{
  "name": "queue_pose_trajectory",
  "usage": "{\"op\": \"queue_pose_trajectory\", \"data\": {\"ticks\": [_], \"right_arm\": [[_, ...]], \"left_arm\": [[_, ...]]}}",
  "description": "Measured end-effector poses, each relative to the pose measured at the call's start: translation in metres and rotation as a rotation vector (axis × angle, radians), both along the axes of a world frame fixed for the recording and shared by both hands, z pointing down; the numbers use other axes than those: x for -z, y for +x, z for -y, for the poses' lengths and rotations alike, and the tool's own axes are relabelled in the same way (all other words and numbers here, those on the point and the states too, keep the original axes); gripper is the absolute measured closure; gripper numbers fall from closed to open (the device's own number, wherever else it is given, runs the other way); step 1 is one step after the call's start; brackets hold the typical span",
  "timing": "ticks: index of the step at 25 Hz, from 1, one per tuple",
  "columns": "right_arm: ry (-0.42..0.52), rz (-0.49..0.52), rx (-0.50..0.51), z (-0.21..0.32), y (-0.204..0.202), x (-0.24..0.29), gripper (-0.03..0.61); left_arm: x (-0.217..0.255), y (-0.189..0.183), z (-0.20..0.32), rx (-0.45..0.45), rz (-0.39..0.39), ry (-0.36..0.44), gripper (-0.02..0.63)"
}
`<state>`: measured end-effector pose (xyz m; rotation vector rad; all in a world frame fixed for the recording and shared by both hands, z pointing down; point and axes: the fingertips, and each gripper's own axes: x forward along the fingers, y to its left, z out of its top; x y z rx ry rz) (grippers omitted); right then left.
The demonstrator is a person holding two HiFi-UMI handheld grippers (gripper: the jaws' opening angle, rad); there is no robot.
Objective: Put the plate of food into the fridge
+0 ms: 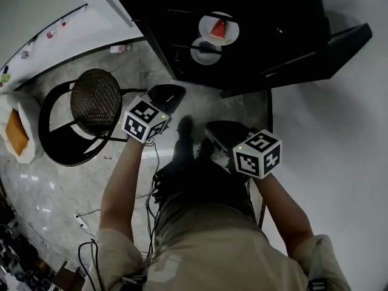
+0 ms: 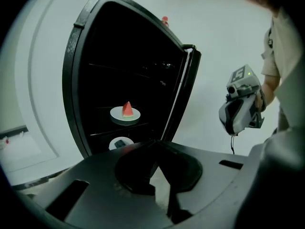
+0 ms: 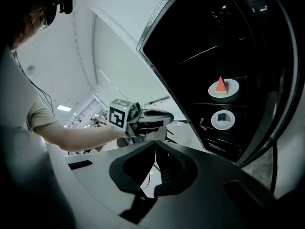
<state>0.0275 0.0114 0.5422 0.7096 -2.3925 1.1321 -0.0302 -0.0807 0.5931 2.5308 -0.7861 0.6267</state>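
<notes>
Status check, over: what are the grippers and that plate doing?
Left gripper, right gripper: shut, empty. Plate with watermelon inside fridge. Door open, path unblocked.

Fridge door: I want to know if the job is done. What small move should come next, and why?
Probably nudge the door toward shut with the right gripper. The plate already sits inside the fridge, the right and left gripper are both shut and empty, and the door stands open on the right gripper's side.

Beige shirt (image 1: pixel 224 247), black marker-cubed tongs (image 1: pixel 170 94) (image 1: pixel 219 132)
</notes>
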Motion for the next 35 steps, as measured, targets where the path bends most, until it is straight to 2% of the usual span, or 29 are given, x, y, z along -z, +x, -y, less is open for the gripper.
{"op": "queue_pose_trajectory", "data": {"ticks": [4,11,20,24,29,35], "right_arm": [[0.026,0.013,0.020,-0.002,-0.005,0.013,0.555],[0.085,0.045,0.069,-0.012,-0.016,0.040,0.555],[0.147,0.084,0.124,-0.047,-0.024,0.075,0.555],[0.179,0.075,0.152,-0.063,-0.024,0.079,0.557],[0.223,0.086,0.138,-0.070,-0.018,0.095,0.557],[0.255,0.064,0.118,-0.069,-0.008,0.106,0.557]], "left_arm": [[0.019,-0.012,-0.006,0.031,0.060,0.047,0.604],[0.069,-0.022,-0.030,0.107,0.051,0.119,0.604],[0.127,-0.011,-0.085,0.150,0.025,0.231,0.604],[0.142,-0.009,-0.110,0.161,0.030,0.256,0.604],[0.169,-0.001,-0.130,0.162,-0.007,0.304,0.604],[0.180,0.012,-0.142,0.116,-0.001,0.339,0.604]]}}
